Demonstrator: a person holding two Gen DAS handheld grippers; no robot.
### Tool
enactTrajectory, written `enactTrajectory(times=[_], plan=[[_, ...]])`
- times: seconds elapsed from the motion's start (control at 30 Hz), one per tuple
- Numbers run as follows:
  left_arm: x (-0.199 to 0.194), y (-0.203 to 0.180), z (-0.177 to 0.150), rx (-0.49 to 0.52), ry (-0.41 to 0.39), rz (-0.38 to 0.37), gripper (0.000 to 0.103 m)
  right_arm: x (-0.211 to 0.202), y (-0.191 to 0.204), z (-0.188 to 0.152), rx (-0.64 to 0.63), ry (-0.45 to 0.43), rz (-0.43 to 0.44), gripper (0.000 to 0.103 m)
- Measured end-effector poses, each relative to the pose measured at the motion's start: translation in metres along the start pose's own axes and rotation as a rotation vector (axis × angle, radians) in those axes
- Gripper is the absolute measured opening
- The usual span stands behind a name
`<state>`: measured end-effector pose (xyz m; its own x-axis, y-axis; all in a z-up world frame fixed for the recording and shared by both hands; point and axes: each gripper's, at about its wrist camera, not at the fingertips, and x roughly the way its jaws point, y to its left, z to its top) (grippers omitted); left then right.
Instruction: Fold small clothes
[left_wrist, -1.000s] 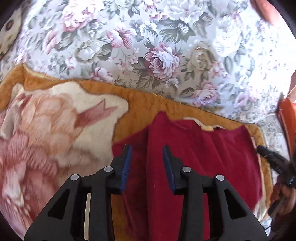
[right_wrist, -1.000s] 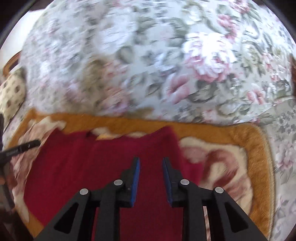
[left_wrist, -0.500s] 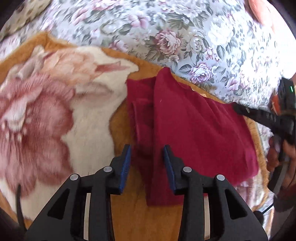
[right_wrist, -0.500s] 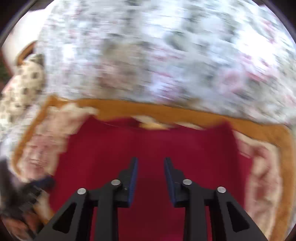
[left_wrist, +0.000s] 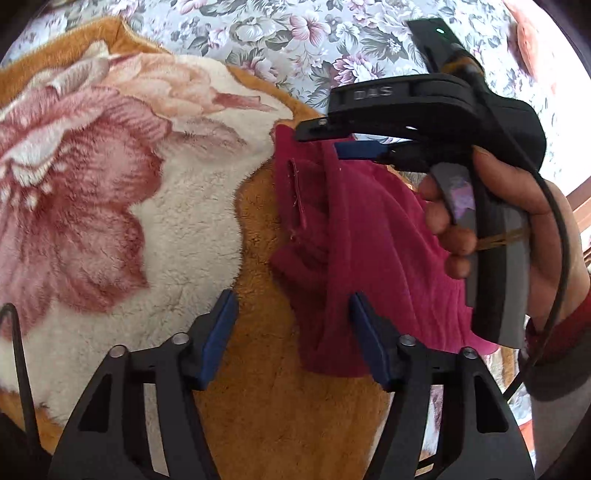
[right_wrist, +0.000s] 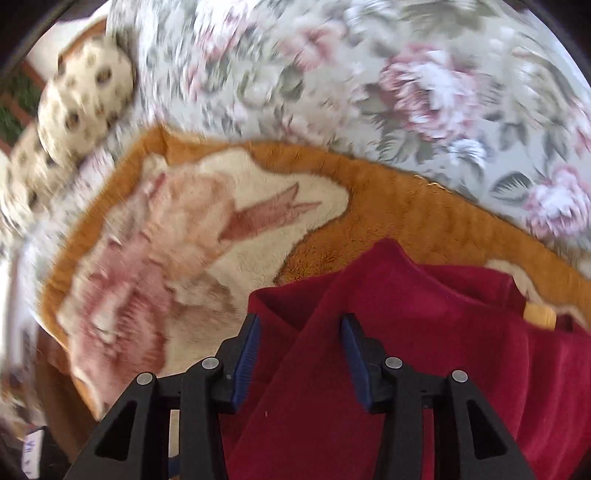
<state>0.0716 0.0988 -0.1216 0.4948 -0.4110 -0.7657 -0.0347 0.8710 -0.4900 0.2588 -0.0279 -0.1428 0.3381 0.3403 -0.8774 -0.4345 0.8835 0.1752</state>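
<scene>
A dark red garment (left_wrist: 369, 240) lies partly folded on an orange and cream plush blanket (left_wrist: 110, 206). My left gripper (left_wrist: 291, 328) is open just above the garment's near left edge, with its right pad against the cloth. My right gripper (left_wrist: 325, 142) shows in the left wrist view, held by a hand above the garment's far edge. In the right wrist view the right gripper (right_wrist: 299, 350) is open over the garment's (right_wrist: 443, 350) folded left corner. A small orange label (right_wrist: 539, 314) shows at the garment's far edge.
The blanket (right_wrist: 184, 229) lies on a bed with a floral sheet (right_wrist: 369, 92). A spotted cream cushion (right_wrist: 81, 96) sits at the far left in the right wrist view. A black cable (left_wrist: 18, 354) runs along the left edge in the left wrist view.
Both grippers have opened wider. The left has drawn back toward the garment's near left edge. The right has swung left across the garment to its folded left corner.
</scene>
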Motion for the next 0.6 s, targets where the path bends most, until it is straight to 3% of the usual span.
enactTrajectory(times=[0.17,0.33,0.43,0.5,0.53,0.57,0.6], plan=[[0.005,-0.001,0.0,-0.013,-0.012,-0.033,0.079,0.012,0.01,0.004,-0.058,0.046,-0.053,0.054],[0.006,-0.002,0.0,-0.011,-0.019,-0.041,0.083,0.032,0.029,0.006,-0.155,0.107,-0.14,0.067],[0.007,-0.003,0.0,-0.014,-0.029,-0.042,0.083,0.04,0.038,0.005,-0.197,0.126,-0.194,0.069],[0.008,-0.005,0.001,-0.009,-0.041,-0.044,0.083,0.043,0.042,0.003,-0.232,0.118,-0.223,0.066],[0.009,-0.006,0.001,-0.007,-0.048,-0.049,0.081,0.04,0.042,0.002,-0.245,0.092,-0.236,0.052],[0.012,-0.008,0.005,-0.005,-0.061,-0.07,0.063,0.035,0.039,0.0,-0.235,0.054,-0.251,0.039],[0.015,-0.009,0.005,-0.004,-0.049,-0.106,0.049,0.029,0.034,-0.002,-0.217,0.025,-0.227,0.035]])
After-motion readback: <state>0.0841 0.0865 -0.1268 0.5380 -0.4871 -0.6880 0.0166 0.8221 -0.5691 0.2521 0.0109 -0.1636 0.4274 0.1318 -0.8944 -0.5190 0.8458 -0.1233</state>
